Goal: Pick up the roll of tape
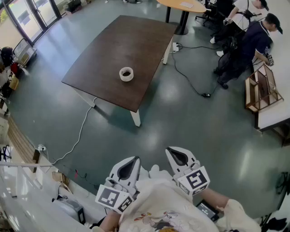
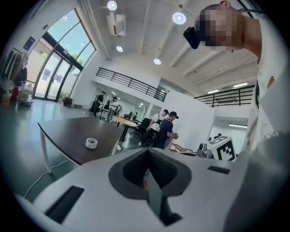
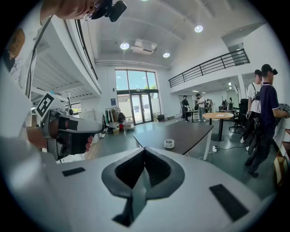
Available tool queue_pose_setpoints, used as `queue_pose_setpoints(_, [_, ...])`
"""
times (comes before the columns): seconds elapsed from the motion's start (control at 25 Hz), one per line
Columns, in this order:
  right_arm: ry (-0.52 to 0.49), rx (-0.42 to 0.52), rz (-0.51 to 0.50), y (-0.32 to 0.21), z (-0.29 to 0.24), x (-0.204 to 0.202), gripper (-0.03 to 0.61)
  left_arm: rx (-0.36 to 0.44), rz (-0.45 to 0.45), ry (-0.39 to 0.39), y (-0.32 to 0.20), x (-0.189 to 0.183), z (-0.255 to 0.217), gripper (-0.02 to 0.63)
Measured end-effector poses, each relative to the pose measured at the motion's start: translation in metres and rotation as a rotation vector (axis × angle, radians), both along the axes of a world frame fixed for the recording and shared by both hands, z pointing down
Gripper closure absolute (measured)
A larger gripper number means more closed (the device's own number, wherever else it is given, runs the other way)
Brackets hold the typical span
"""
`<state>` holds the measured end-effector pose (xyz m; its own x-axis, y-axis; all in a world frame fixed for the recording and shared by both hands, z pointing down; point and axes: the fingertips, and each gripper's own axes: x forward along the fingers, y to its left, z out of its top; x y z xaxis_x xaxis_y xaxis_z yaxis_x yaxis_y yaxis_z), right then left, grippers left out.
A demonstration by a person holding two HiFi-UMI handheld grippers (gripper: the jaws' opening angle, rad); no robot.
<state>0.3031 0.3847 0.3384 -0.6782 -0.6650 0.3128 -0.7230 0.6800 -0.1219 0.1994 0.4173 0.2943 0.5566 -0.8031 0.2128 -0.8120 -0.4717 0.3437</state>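
A whitish roll of tape (image 1: 126,74) lies flat near the middle of a dark brown table (image 1: 113,50), with nothing else on the tabletop. Both grippers are held close to the person's chest, far from the table across a stretch of floor. My left gripper (image 1: 135,159) and my right gripper (image 1: 170,151) sit side by side, jaws pressed together and empty. In the left gripper view the tape roll (image 2: 91,143) is small and distant beyond the shut left gripper (image 2: 147,152). From the right gripper view the tape roll (image 3: 169,143) shows on the table (image 3: 186,133) past the shut right gripper (image 3: 144,150).
Grey-green floor lies between me and the table. A white cable (image 1: 79,136) trails from the table's near leg, a black cable (image 1: 190,84) runs at its right. People (image 1: 247,41) stand at the back right by a round wooden table (image 1: 183,5). A wooden rack (image 1: 260,88) stands right.
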Motion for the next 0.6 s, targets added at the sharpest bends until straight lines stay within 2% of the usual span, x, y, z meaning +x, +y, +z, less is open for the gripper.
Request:
queue_pose_setpoints(0.44, [-0.005, 0.009, -0.03, -0.001, 0.005, 0.01, 0.572, 0.003, -0.003, 0.0, 0.002, 0.018, 0.007, 0.609])
queue_pose_setpoints(0.6, [-0.016, -0.024, -0.057, 0.003, 0.011, 0.009, 0.571, 0.0, 0.001, 0.0, 0.005, 0.022, 0.008, 0.609])
